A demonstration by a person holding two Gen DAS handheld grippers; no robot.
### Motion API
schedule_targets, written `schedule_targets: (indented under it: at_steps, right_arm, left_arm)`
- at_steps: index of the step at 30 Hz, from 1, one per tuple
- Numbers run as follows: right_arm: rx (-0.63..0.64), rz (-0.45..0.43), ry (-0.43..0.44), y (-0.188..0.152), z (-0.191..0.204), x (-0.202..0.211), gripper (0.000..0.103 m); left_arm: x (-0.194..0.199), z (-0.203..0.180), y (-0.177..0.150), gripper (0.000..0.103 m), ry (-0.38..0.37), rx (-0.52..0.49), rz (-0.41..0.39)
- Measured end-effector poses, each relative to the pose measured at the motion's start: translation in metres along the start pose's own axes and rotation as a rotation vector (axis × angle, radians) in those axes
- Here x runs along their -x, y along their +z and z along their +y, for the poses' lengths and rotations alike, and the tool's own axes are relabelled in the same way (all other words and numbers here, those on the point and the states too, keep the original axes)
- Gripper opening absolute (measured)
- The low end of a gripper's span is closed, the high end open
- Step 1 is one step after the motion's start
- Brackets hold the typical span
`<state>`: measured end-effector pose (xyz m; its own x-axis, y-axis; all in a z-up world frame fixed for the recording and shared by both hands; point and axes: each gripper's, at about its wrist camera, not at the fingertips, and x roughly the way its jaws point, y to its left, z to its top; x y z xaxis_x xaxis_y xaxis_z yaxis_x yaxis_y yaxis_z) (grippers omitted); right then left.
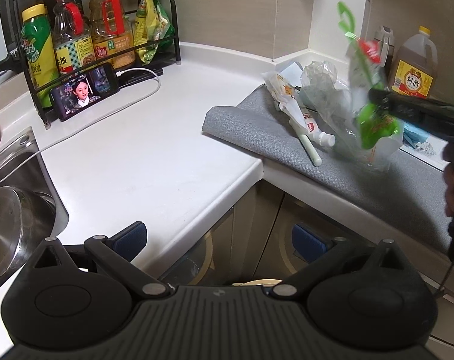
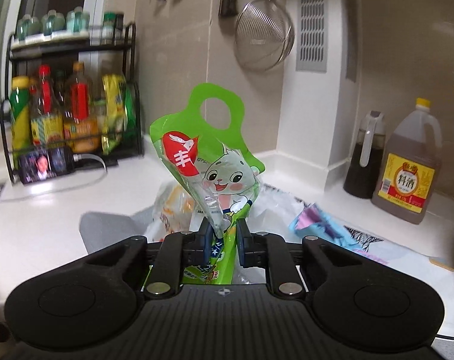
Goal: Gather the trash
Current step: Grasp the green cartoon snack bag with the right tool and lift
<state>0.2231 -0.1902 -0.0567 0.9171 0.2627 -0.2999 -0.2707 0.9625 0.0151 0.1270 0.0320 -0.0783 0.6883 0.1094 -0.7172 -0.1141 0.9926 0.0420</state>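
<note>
Right gripper (image 2: 222, 234) jaws pinching the floppy green plastic snack bag (image 2: 215, 162); it may slip free. Left gripper (image 1: 218, 240) jaws spread, empty.

On the jug (image 2: 407, 162), "料酒" is printed on a yellow label. On the green bag (image 2: 215, 162), "丰" is shown in a red badge. On a rack bottle (image 1: 71, 48), "生抽" can be read.

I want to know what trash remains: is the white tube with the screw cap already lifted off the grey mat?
No, the white tube lies flat on the grey mat.
</note>
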Motion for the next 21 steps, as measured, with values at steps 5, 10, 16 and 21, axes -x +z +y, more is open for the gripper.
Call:
schedule_targets:
  at_steps: [5, 10, 16, 21]
  right_arm:
    - [-0.023, -0.057, -0.034, 0.002, -0.013, 0.03, 0.018]
    - [-0.061, -0.04, -0.112, -0.009, -0.033, 0.06, 0.018]
    - [-0.088, 0.03, -0.231, -0.042, -0.059, 0.092, 0.018]
    - [-0.082, 0.088, -0.304, -0.066, -0.07, 0.104, 0.019]
  left_arm:
    - [0.0, -0.002, 0.0, 0.103, -0.005, -0.009, -0.002]
    - [-0.001, -0.003, 0.0, 0.103, -0.005, -0.01, -0.003]
    - [-0.006, -0.004, 0.001, 0.103, -0.003, -0.008, 0.004]
    - [-0.008, -0.01, 0.001, 0.103, -0.004, -0.024, 0.007]
